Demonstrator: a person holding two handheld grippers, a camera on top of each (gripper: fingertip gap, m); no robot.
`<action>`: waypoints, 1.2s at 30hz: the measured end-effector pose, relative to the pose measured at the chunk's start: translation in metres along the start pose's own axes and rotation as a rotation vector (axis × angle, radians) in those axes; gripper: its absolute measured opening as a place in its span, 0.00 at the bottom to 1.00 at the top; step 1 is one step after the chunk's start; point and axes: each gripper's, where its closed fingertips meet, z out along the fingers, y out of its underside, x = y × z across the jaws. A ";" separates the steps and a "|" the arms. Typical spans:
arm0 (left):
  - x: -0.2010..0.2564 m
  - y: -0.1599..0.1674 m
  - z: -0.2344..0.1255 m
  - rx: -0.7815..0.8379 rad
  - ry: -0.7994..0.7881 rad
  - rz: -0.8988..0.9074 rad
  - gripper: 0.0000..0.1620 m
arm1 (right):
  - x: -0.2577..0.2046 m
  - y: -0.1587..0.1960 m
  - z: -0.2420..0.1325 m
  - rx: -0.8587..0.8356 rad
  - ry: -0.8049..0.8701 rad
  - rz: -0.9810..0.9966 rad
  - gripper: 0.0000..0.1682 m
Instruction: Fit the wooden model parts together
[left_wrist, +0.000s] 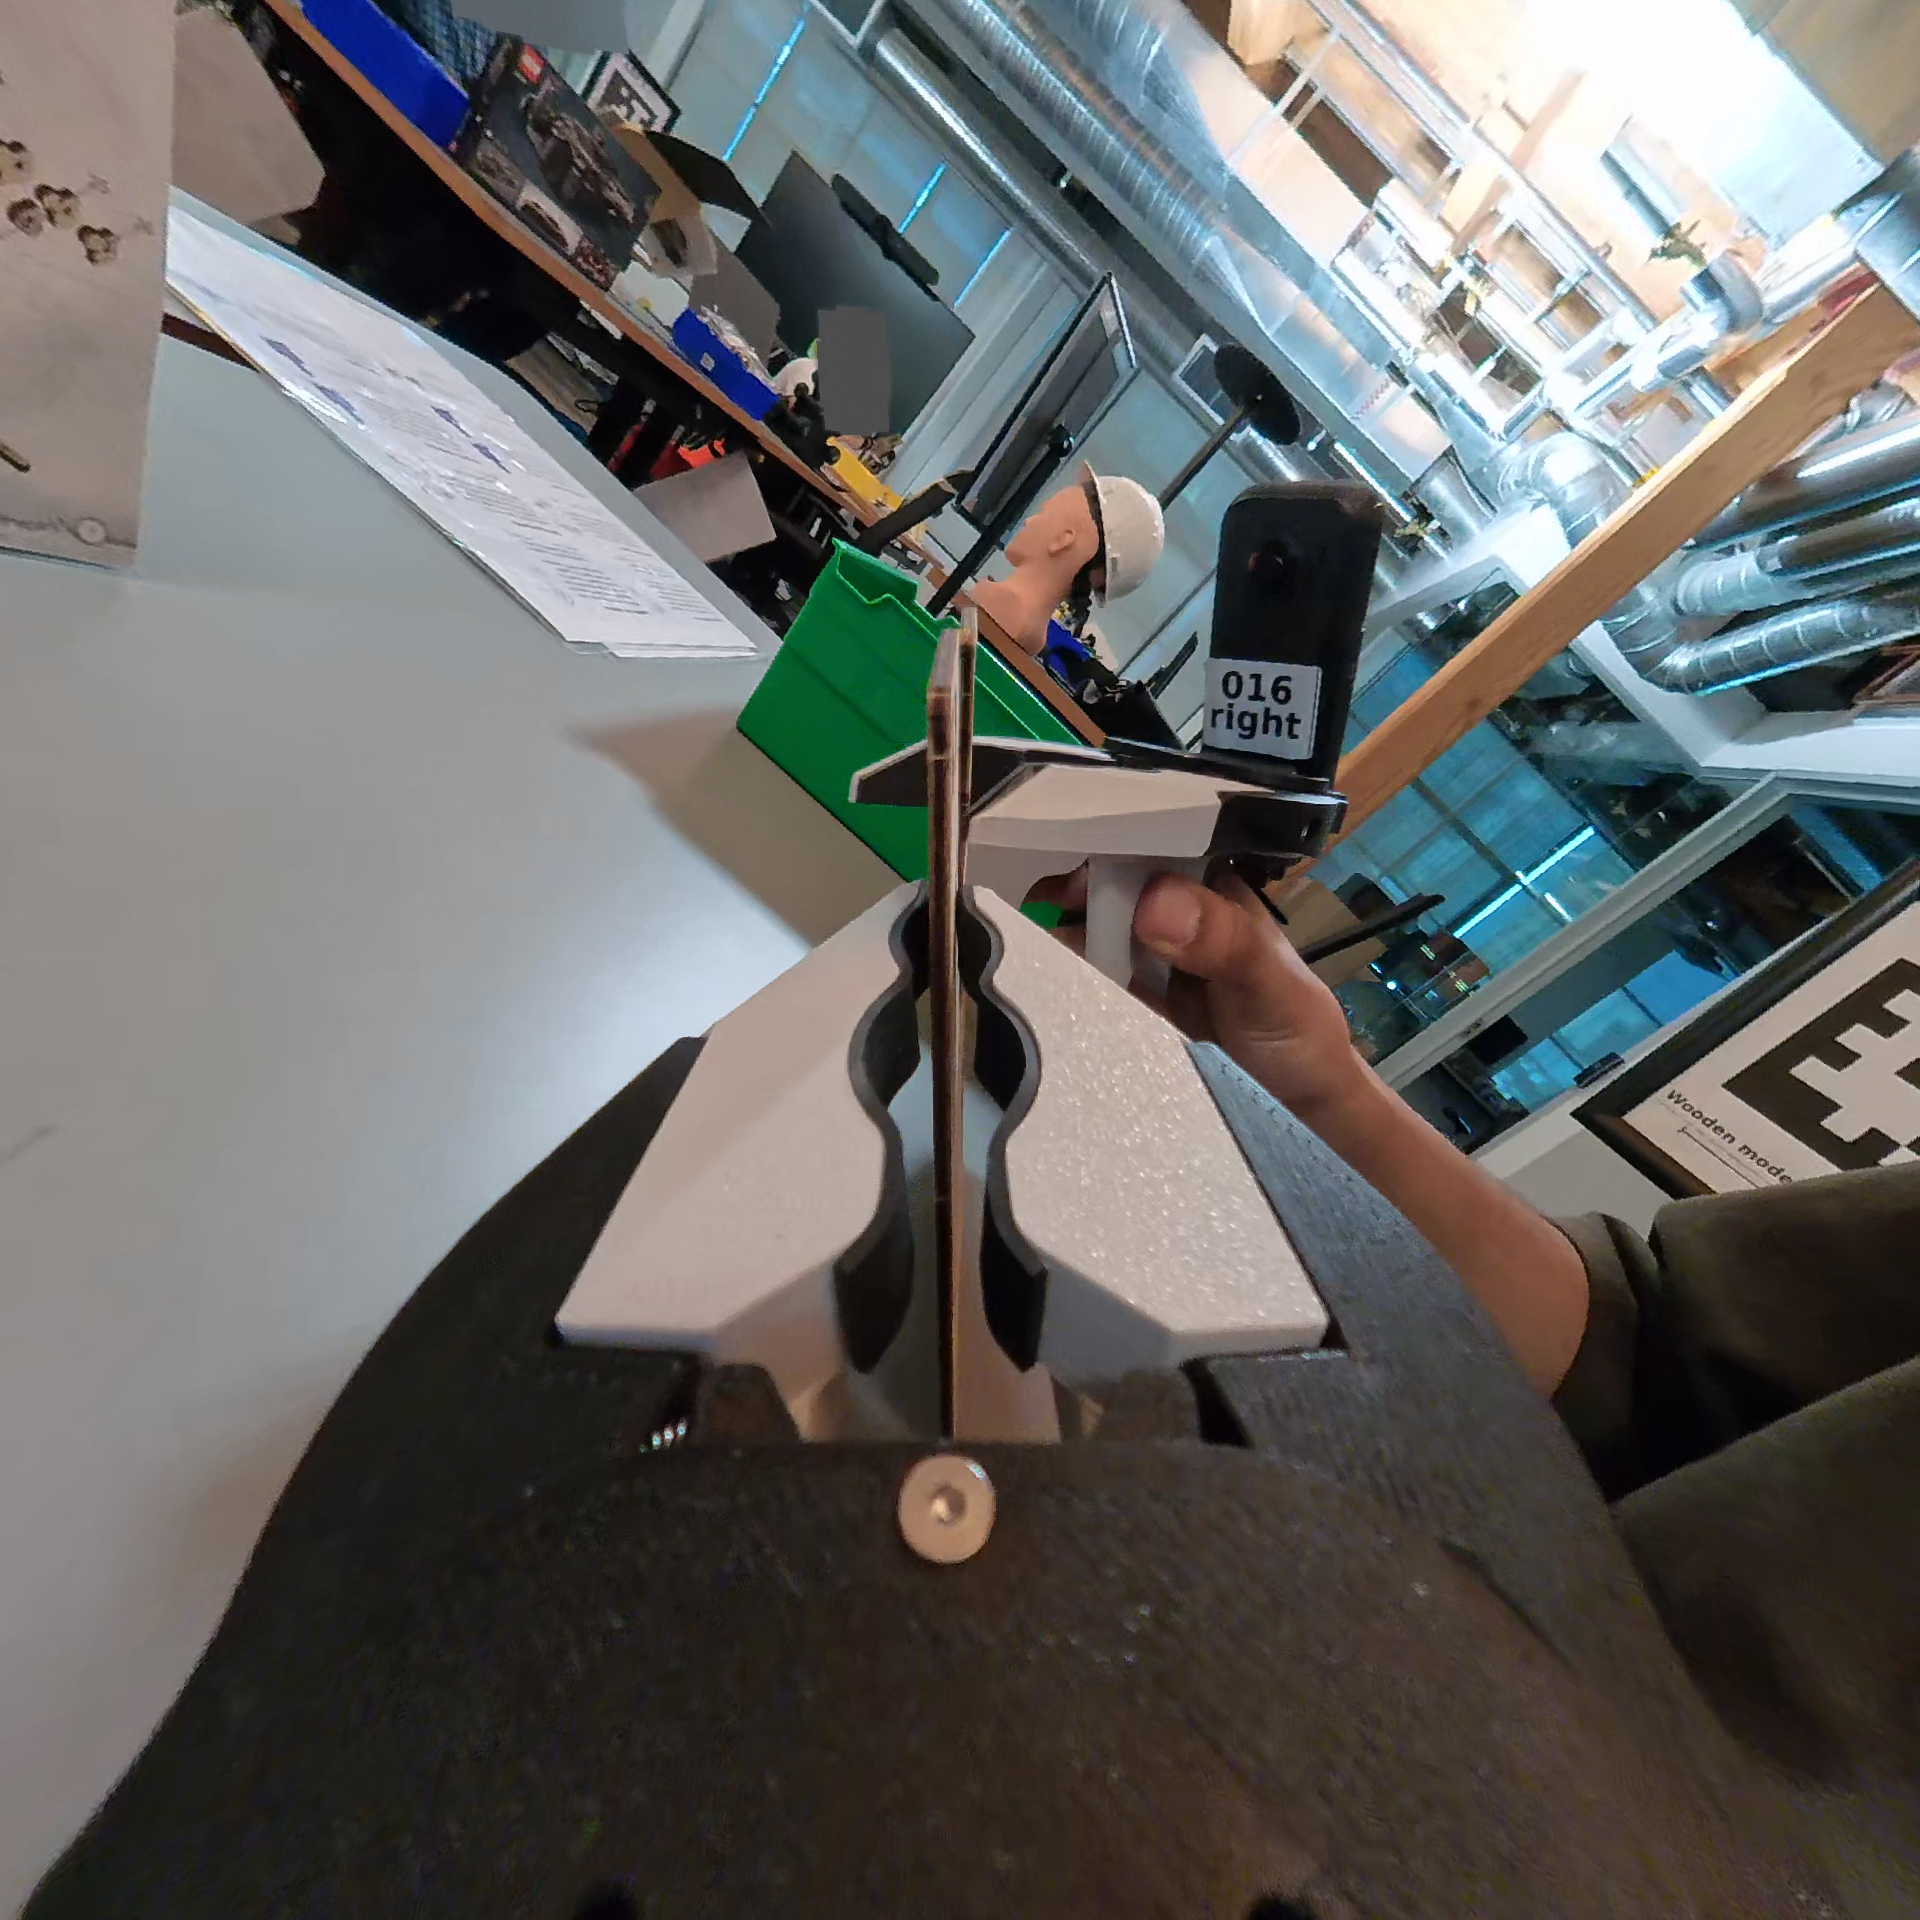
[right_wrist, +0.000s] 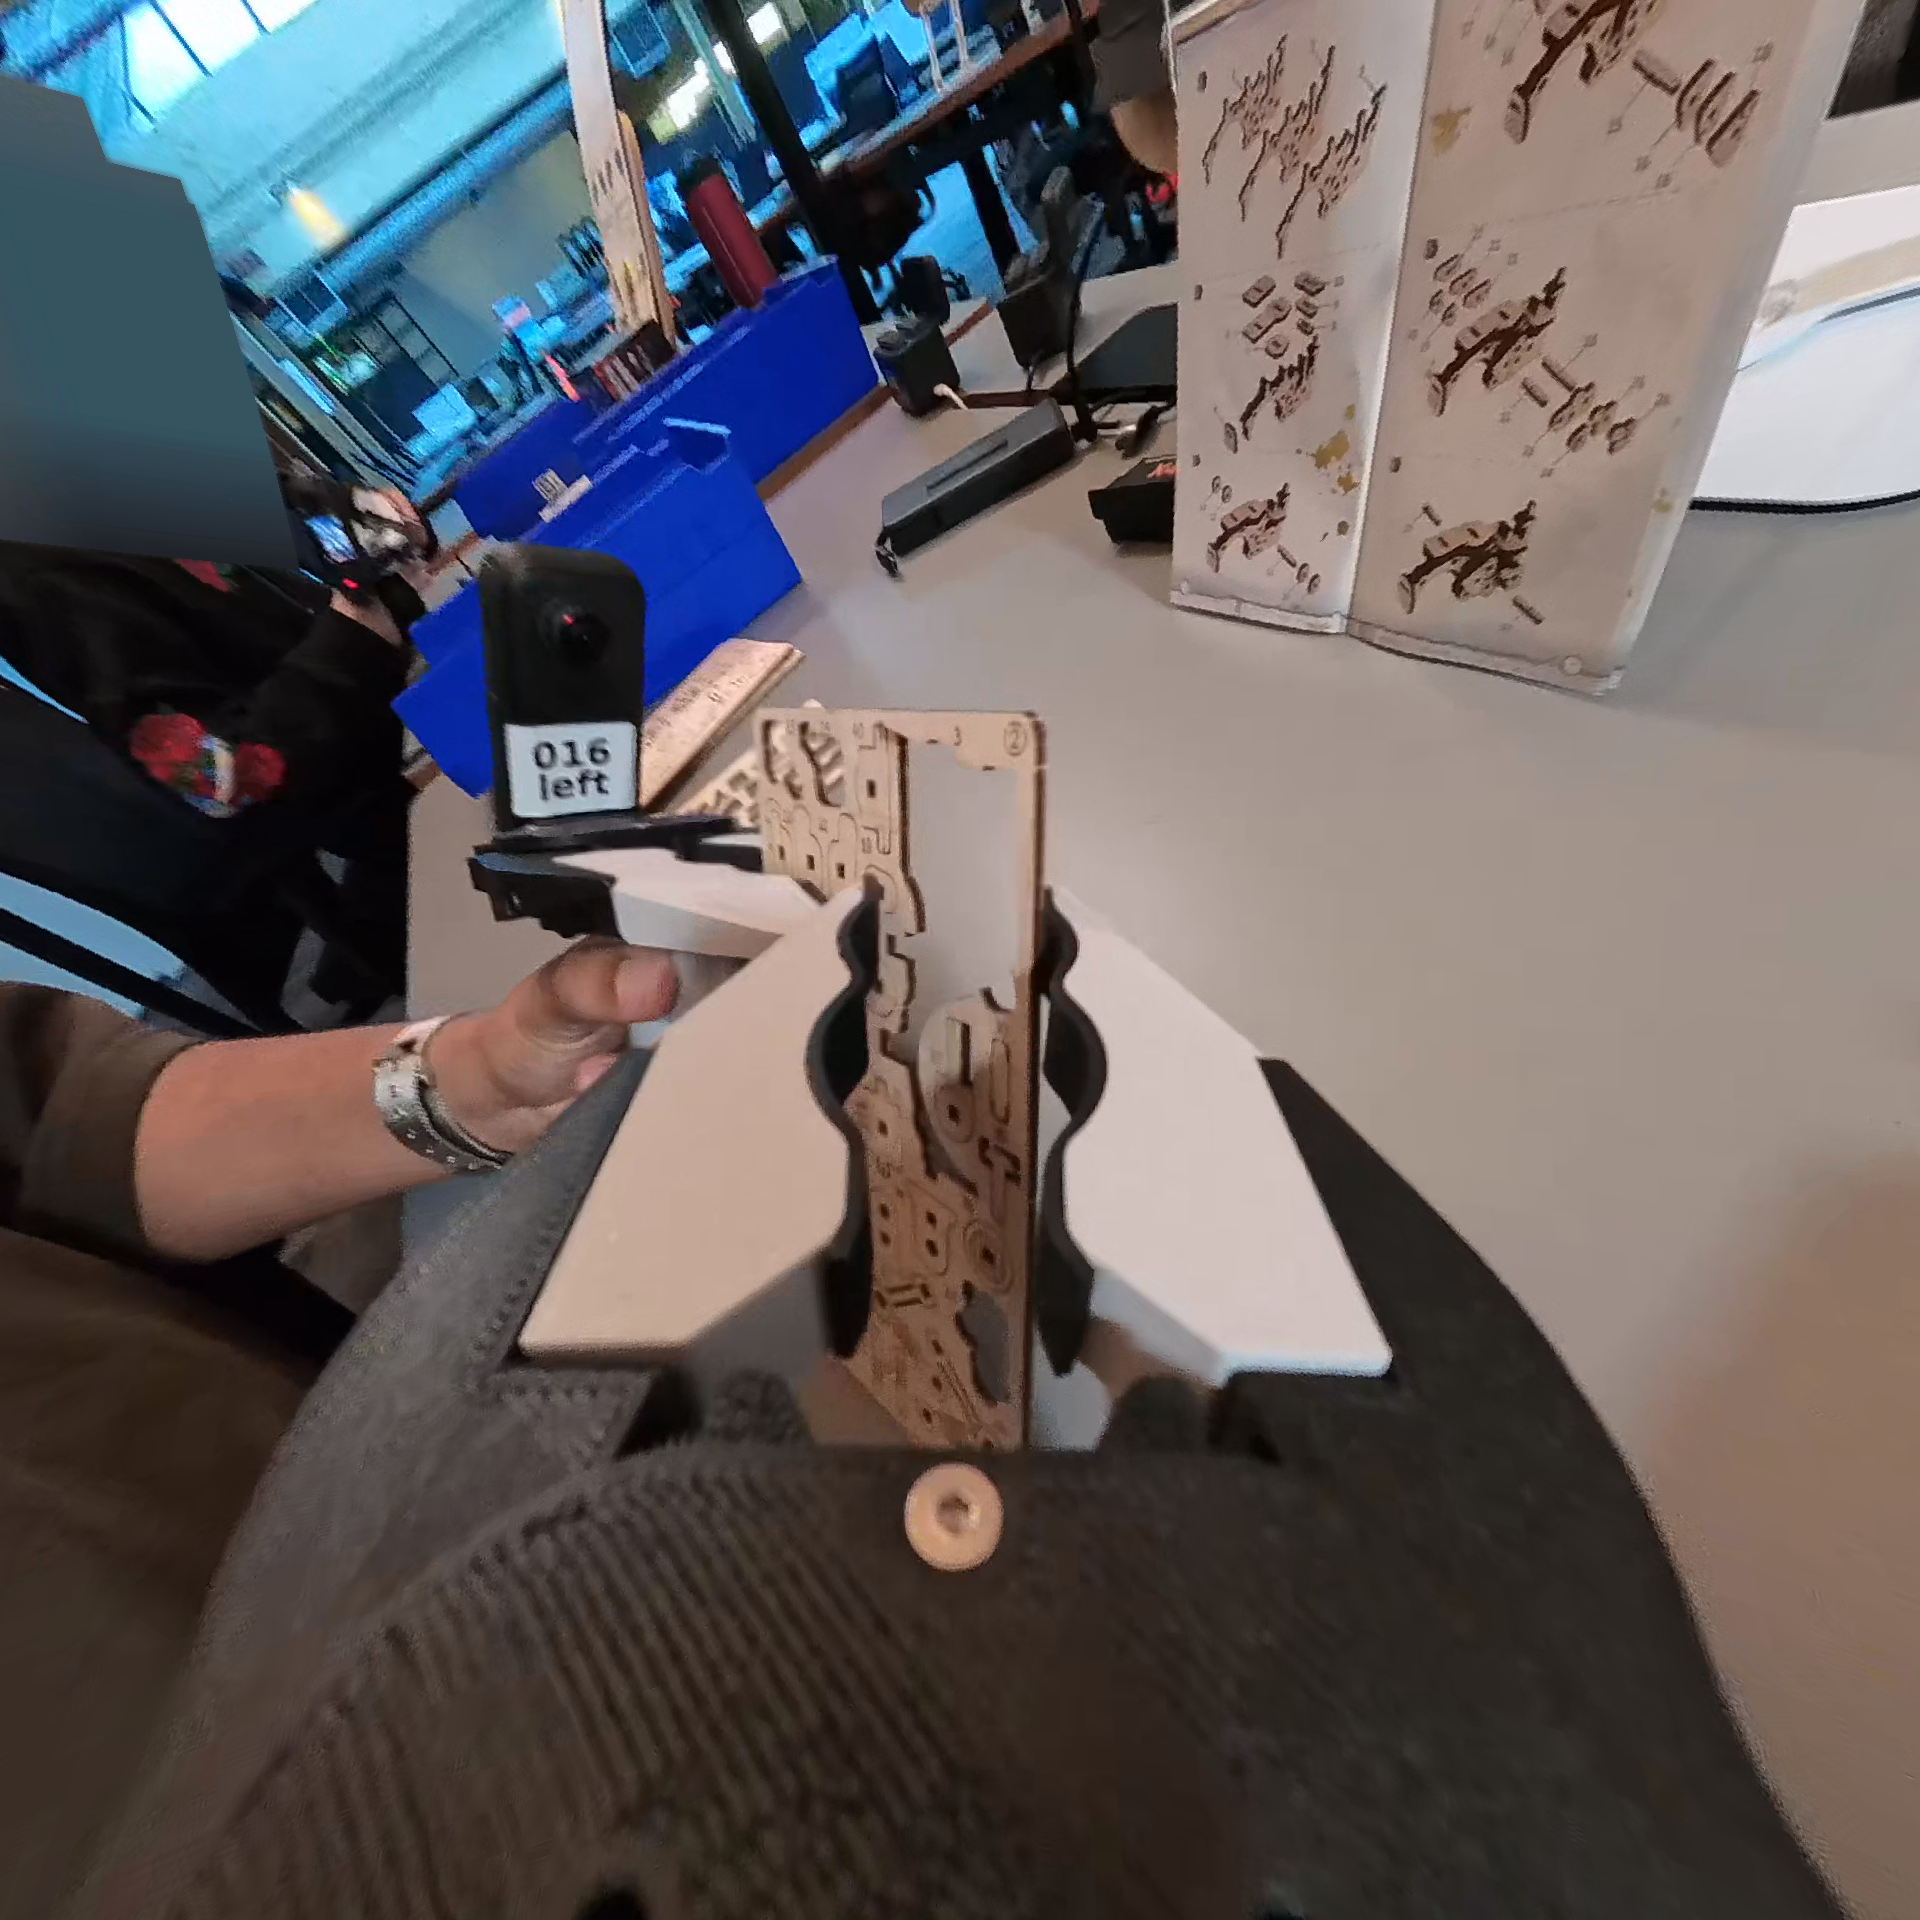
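A thin laser-cut wooden parts sheet (right_wrist: 935, 1195) with several pieces punched out is held upright above the grey table (right_wrist: 1455, 935). In the left wrist view it shows edge-on (left_wrist: 948, 1039). My left gripper (left_wrist: 945, 904) is shut on its flat faces. My right gripper (right_wrist: 956, 914) has the sheet between its pads and looks shut on it. It comes in from the right in the left wrist view (left_wrist: 940, 790) and grips the sheet higher up. The left gripper (right_wrist: 764, 862) shows at the sheet's left side in the right wrist view.
Folded instruction sheets (right_wrist: 1455, 364) stand at the back right. Another wooden sheet (right_wrist: 717, 696) lies by blue bins (right_wrist: 644, 520). Black devices (right_wrist: 977, 468) lie beyond. A printed paper (left_wrist: 447, 436) and a green bin (left_wrist: 831, 707) sit at the table's far edge. Both grippers' tips are close together, under 4 cm apart.
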 end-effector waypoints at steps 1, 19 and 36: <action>0.000 0.000 0.000 0.002 0.003 -0.003 0.00 | -0.001 -0.002 -0.001 0.015 -0.020 0.018 0.17; 0.005 -0.003 -0.003 0.003 0.072 -0.049 0.00 | -0.002 -0.015 -0.017 0.138 -0.188 0.171 0.07; 0.014 0.008 -0.002 -0.080 0.153 -0.080 0.00 | -0.007 -0.029 -0.028 0.237 -0.322 0.276 0.01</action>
